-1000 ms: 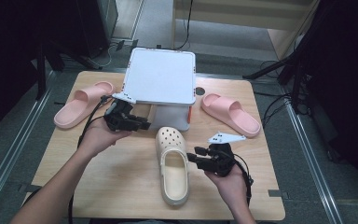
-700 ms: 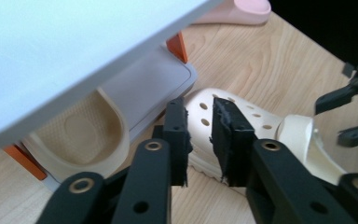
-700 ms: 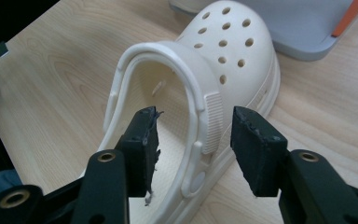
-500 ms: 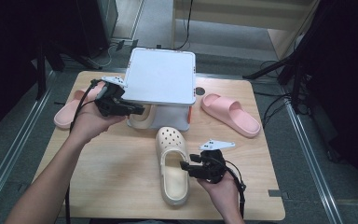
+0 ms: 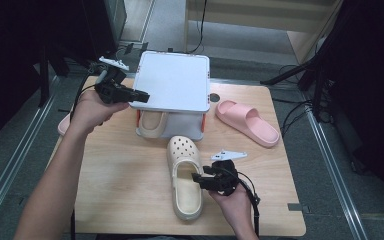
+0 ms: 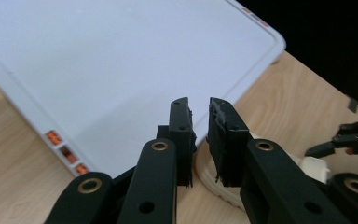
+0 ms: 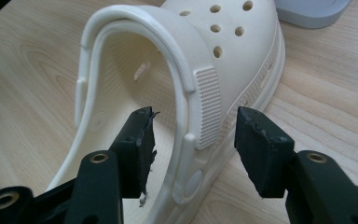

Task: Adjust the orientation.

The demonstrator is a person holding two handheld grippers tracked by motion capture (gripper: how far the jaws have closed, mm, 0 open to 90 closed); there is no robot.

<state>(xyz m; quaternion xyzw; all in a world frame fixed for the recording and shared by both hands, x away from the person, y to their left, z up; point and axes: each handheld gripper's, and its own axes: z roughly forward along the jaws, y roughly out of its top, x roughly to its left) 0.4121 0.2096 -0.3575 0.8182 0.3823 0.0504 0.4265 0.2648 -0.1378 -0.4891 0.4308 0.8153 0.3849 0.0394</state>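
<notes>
Lifted to the box (image 5: 172, 80) edge, left tongs (image 5: 142, 95) narrowed empty; right tongs (image 7: 193, 135) widened astride the clog (image 7: 242, 60) rim.

Light wooden table (image 5: 120, 170), white lidded box (image 5: 172, 87), cream clog (image 5: 182, 150), pink slide (image 5: 247, 122), second pink slide (image 5: 63, 125) at left edge.

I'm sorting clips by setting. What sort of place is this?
Probably a lab or workshop recording station: a wooden table on metal rails, cables on the floor, and handheld grippers working over shoes.

A pale wooden table (image 5: 130, 200) is seen on grey floor (image 5: 170, 25); wooden furniture (image 5: 300, 20) stands far right.
</notes>
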